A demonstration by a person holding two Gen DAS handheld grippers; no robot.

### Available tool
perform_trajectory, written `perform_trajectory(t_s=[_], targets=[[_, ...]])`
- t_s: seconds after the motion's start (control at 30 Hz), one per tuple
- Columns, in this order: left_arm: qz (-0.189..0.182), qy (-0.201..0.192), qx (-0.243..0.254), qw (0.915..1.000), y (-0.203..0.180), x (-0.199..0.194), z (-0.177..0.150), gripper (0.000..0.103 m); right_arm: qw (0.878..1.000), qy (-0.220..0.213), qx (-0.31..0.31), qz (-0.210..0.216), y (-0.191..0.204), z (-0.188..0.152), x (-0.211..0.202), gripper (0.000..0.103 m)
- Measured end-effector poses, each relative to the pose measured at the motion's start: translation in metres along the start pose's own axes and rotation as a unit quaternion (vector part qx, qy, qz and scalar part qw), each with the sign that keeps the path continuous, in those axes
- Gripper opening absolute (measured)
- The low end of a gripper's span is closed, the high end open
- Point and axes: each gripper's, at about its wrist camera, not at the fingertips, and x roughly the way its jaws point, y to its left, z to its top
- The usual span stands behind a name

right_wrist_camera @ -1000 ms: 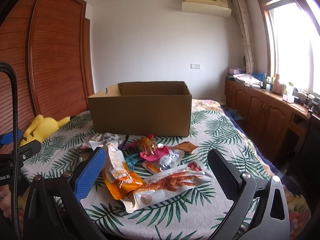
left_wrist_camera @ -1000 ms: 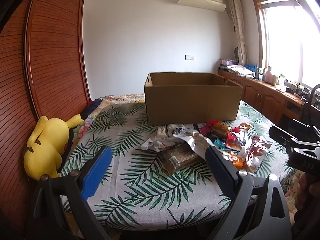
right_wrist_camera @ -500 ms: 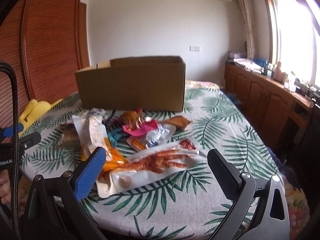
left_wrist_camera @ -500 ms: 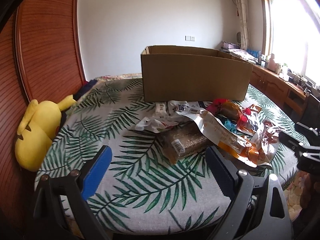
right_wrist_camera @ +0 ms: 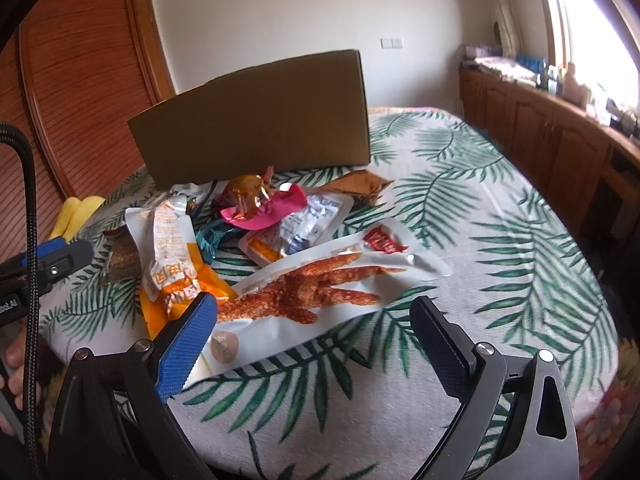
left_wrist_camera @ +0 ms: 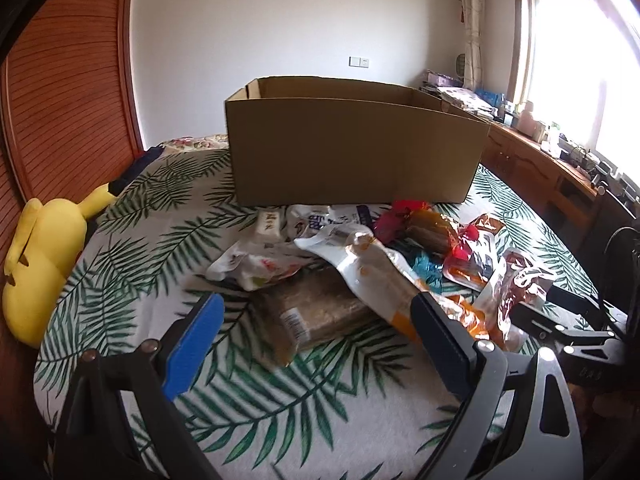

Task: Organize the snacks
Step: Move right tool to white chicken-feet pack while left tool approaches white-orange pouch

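One cardboard box (left_wrist_camera: 356,152), one snack pile (left_wrist_camera: 360,256), two claws.
Left claw (left_wrist_camera: 316,332) released; right claw (right_wrist_camera: 314,330) closing, empty; both nearer the pile than earlier.

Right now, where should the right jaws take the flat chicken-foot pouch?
The chicken-foot pouch lies flat, its near end between the right gripper jaws, which are closing without touching it. Probably best: pinch that thin near edge from the camera side, where it overhangs nothing and clears the orange packet.
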Motion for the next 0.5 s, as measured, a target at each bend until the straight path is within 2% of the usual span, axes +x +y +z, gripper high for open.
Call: perform_trajectory(t_s=[0.27,0.4,0.5], targets=[[-0.008,0.017,0.002,0.9998,-0.006,0.014,0.009,0.095,1.0,0.022,-0.003,-0.001,-0.001,0.011,0.018,0.086],[-0.011,0.025,0.0,0.9996,-0.009,0.022,0.014,0.095,1.0,0.022,-0.011,-0.004,-0.004,0.015,0.021,0.077],[-0.013,0.033,-0.002,0.9994,-0.011,0.028,0.018,0.095,1.0,0.017,-0.016,-0.004,-0.008,0.013,0.021,0.075]])
